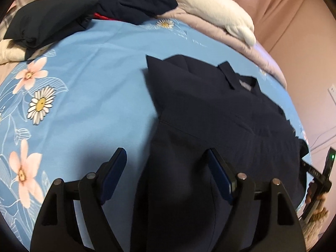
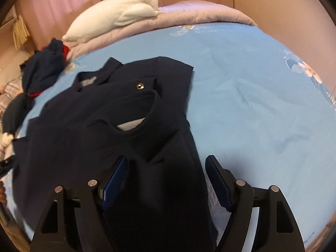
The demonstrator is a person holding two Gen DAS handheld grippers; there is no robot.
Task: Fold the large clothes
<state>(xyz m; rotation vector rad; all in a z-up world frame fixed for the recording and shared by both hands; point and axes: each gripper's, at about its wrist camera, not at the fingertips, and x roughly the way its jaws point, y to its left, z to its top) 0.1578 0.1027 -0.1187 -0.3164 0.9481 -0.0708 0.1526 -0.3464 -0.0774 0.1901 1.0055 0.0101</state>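
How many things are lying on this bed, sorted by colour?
Dark navy: 2, the spread garment under both open grippers (left gripper, right gripper) and the crumpled pile with a bit of red showing.
White: 1, the pillow.
Lilac: 1, the quilt.
Blue floral: 1, the bedsheet.
Total: 5

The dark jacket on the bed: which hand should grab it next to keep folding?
Probably either: both the left gripper and the right gripper are open over the near end of the dark jacket. The right has a slight edge, since cloth fills more of its gap, beside the folded-in sleeve.
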